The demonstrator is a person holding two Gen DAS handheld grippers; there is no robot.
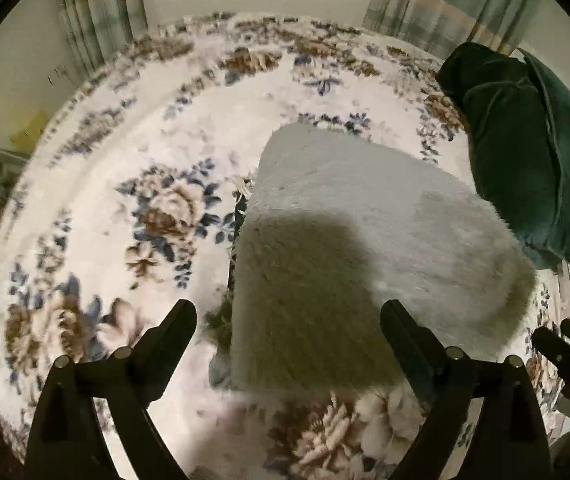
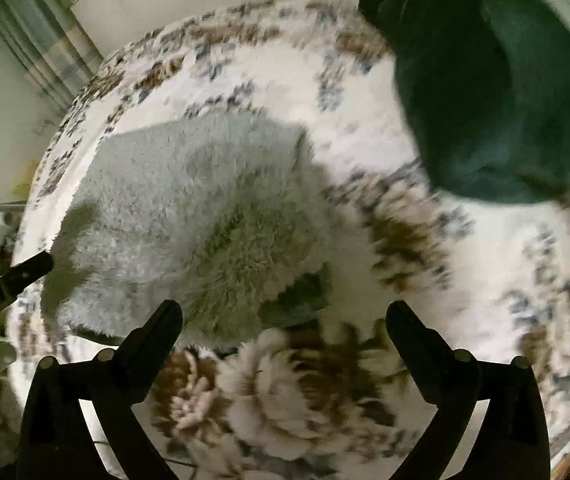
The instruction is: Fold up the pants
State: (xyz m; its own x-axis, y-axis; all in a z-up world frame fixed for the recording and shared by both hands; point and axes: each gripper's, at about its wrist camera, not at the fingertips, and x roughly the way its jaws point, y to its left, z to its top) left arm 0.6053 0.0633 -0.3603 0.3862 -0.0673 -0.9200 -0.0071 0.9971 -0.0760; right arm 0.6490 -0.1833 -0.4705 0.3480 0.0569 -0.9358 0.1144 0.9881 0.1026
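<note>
Striped curtains [image 1: 437, 12] hang against a pale wall behind the bed [image 1: 85, 184], which is covered by a plush floral blanket in cream, brown and blue. I keep that soft blanket as my working surface, since it gives a broad flat place to lay fabric out.

On it lie the pants [image 1: 349, 248], a fluffy pale grey-green pair, already doubled into a compact, roughly rectangular bundle. From the right wrist view the pants [image 2: 189, 216] look thick and layered, with a darker lining showing at the near right corner where the layers do not quite meet. I judge the fold to be mostly done, with perhaps one more tidy or a final fold left.

My left gripper [image 1: 289, 336] hovers just above the near edge of the bundle, fingers spread wide and holding nothing. My right gripper [image 2: 285, 332] is likewise spread and empty, poised over the near corner by the exposed lining. Both sit low and close, I think, so either can pinch an edge without a long reach.

A dark green pillow [image 1: 525, 152] rests on the far right of the bed, just beside the bundle and apart from it, so it should not hinder a fold toward me.
</note>
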